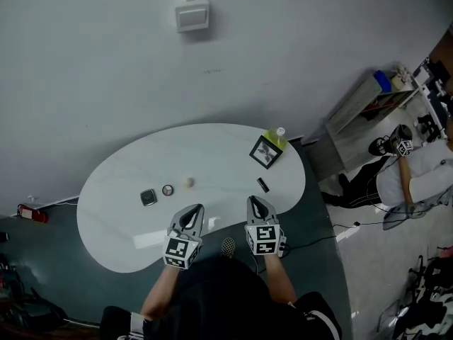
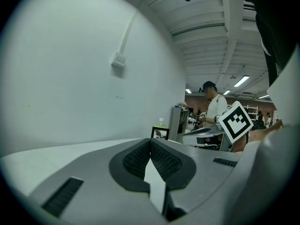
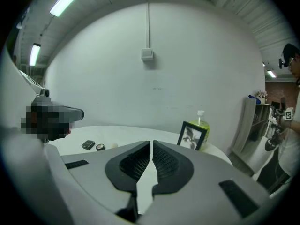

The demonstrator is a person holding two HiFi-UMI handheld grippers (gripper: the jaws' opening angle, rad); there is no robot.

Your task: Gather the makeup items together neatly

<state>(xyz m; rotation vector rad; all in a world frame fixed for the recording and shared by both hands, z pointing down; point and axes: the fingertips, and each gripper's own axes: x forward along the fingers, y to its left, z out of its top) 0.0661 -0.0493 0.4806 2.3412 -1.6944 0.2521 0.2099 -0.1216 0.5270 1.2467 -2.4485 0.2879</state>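
Observation:
On the white oval table [image 1: 120,239] lie a dark square compact [image 1: 148,197], a small round compact [image 1: 168,190], a cream puff [image 1: 189,183] and, further right, a black stick [image 1: 263,185]. My left gripper [image 1: 196,209] hovers at the near edge, just right of the compacts, its jaws shut and empty [image 2: 150,142]. My right gripper [image 1: 254,202] hangs beside it, short of the black stick, also shut with nothing between its pads [image 3: 152,143]. In the right gripper view the square compact [image 3: 87,145], round compact [image 3: 100,147] and puff [image 3: 114,146] sit ahead to the left.
A black picture frame [image 1: 266,151] and a green bottle [image 1: 277,138] stand at the table's far right edge. A switch box [image 1: 192,14] is on the wall. A low shelf [image 1: 368,101] and another person [image 1: 417,176] are to the right.

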